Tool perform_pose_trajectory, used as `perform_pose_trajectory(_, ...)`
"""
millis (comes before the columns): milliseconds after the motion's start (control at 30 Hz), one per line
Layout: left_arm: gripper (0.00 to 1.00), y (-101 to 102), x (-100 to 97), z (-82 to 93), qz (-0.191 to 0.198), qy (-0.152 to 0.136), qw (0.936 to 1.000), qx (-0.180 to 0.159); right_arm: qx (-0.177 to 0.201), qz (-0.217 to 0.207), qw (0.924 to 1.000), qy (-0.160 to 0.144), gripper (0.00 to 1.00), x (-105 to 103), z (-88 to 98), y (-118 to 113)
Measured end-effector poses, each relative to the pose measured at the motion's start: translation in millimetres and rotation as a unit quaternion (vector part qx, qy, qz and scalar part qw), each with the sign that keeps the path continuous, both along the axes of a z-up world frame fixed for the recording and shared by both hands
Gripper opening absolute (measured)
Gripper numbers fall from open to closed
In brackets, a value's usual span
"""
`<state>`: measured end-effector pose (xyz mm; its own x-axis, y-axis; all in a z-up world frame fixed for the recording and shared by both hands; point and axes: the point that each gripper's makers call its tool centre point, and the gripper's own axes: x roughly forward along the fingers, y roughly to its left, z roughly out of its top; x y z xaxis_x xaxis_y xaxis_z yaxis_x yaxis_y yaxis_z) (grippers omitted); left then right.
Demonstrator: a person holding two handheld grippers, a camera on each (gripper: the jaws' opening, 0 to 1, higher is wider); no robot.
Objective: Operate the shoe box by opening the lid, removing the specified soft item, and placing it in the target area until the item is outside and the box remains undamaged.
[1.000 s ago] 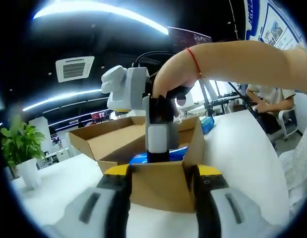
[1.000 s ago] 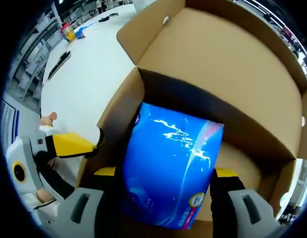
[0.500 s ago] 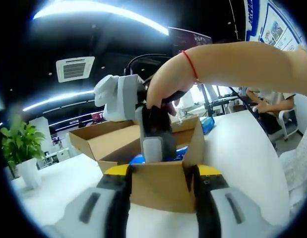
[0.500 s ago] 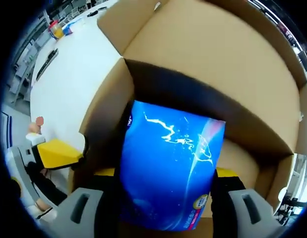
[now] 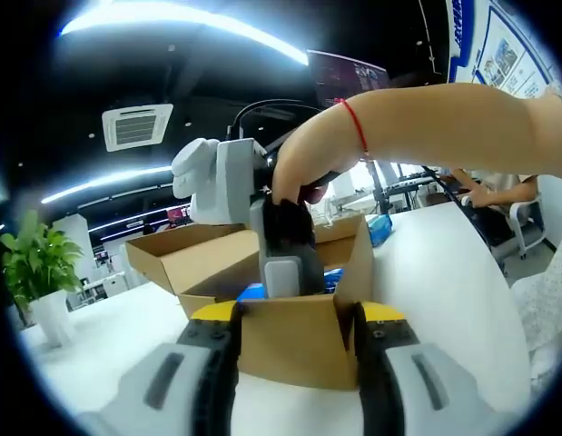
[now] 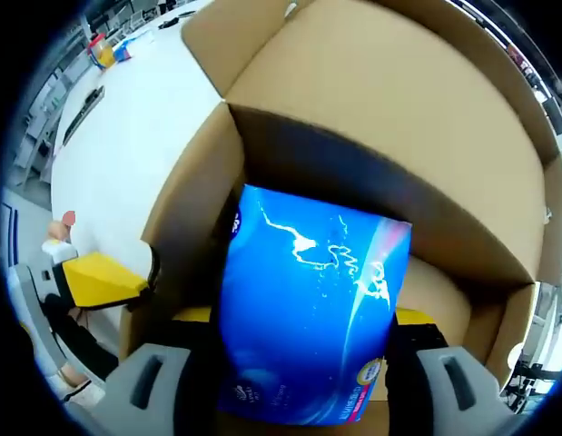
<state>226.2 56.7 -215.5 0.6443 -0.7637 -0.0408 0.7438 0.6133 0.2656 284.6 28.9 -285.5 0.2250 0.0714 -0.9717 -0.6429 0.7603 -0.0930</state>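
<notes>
In the left gripper view my left gripper [image 5: 294, 331] is shut on the near wall of the open cardboard shoe box [image 5: 290, 341]. Above the box the right gripper [image 5: 282, 259], held by a hand, reaches down into it, and a strip of the blue pack [image 5: 253, 292] shows inside. The right gripper view looks down into the box [image 6: 380, 118]. There my right gripper [image 6: 299, 341] is shut on the shiny blue soft pack [image 6: 312, 309], its jaws on either side. The left gripper's yellow jaw [image 6: 94, 277] holds the box's left wall.
The box stands on a white table [image 5: 444, 272]. Its lid [image 6: 399, 82] lies folded back. A potted plant [image 5: 40, 272] stands at the left. A person sits at a desk at the far right. More white tables with small objects stretch behind.
The right gripper has shifted a little left over the box and stays inside it. The blue pack stays between its jaws. My left gripper holds the wall as before.
</notes>
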Motion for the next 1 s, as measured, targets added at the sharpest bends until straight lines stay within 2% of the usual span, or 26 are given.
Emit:
perform_pose_trajectory(467, 0.51, 2, 0.3, -0.1, -0.001, 0.001, 1.0, 0.0, 0.015, -0.001, 0.9999, 0.004, 0.7, 2, 3.7, 2)
perform_pose_trajectory(1000, 0.51, 0, 3.1, -1.2, -0.001, 0.0, 1.0, -0.001, 0.026, -0.017, 0.9995, -0.006, 0.68, 7, 32.2, -8)
